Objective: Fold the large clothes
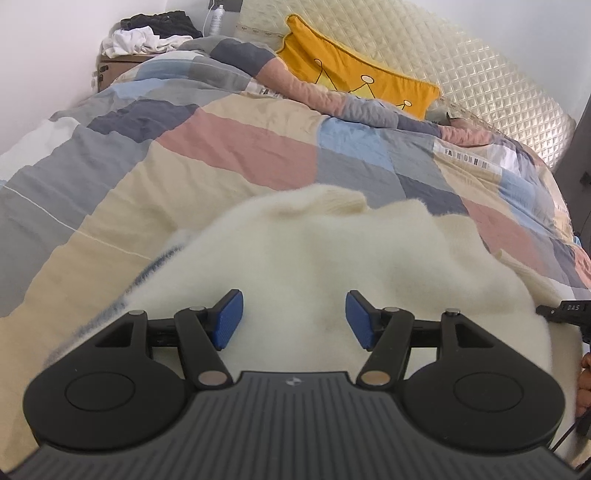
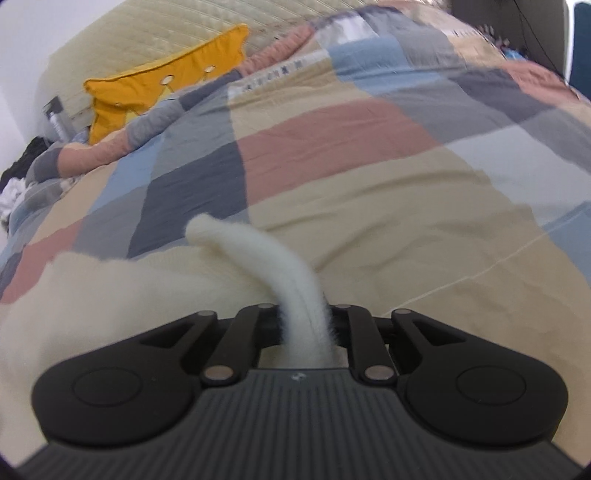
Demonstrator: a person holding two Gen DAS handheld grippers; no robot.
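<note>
The white garment (image 2: 295, 295) hides the right hand-held gripper (image 2: 304, 325) pads.

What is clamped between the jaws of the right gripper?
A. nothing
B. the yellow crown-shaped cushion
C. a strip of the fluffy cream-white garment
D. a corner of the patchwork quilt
C: in the right wrist view the right gripper is closed on a fold of the fluffy cream-white garment.

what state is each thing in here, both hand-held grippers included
left hand-held gripper: open, blue pads apart over the sweater, nothing pinched
right hand-held gripper: shut on a strip of the sweater
white fluffy sweater: unfolded, rumpled, lying on the quilt
patchwork quilt: spread over the bed, wrinkled
yellow crown pillow: leaning on the headboard
pile of clothes: heaped, unfolded
</note>
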